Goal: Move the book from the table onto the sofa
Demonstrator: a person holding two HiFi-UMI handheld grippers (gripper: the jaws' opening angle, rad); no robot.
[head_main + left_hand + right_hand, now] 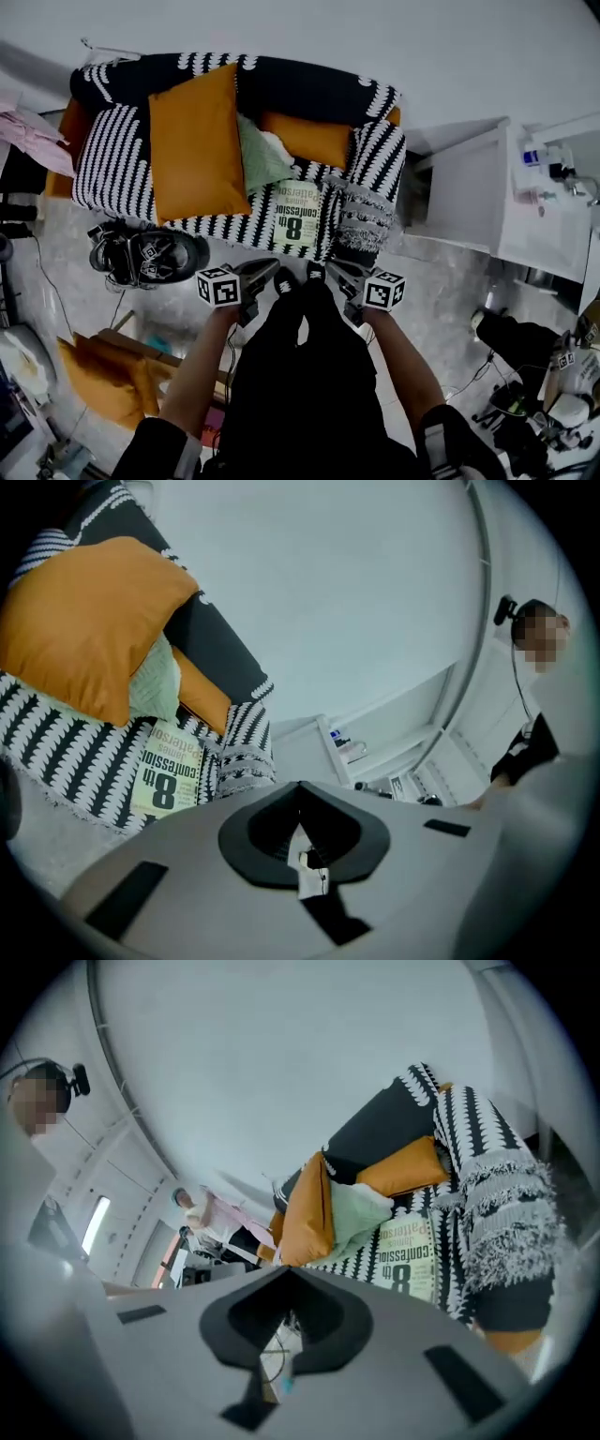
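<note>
Left gripper (pixel 267 274) and right gripper (pixel 339 274), closed and empty, merge with dark trousers (pixel 309 375); book (pixel 298 217) lies on sofa (pixel 112 159).

Head view is looking steeply down; both gripper views are facing the near sofa (pixel 112 169), sharing the book (pixel 298 217).

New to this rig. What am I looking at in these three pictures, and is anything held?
No robot: a person holds a two-jaw claw in each hand. The head view is from a camera on the person's head, looking down; the other two cameras ride on the claws and look along their jaws. The left claw and right claw are both shut and empty; the marker cubes are part of them. The book lies on the sofa seat, in front of the orange cushions.
</note>
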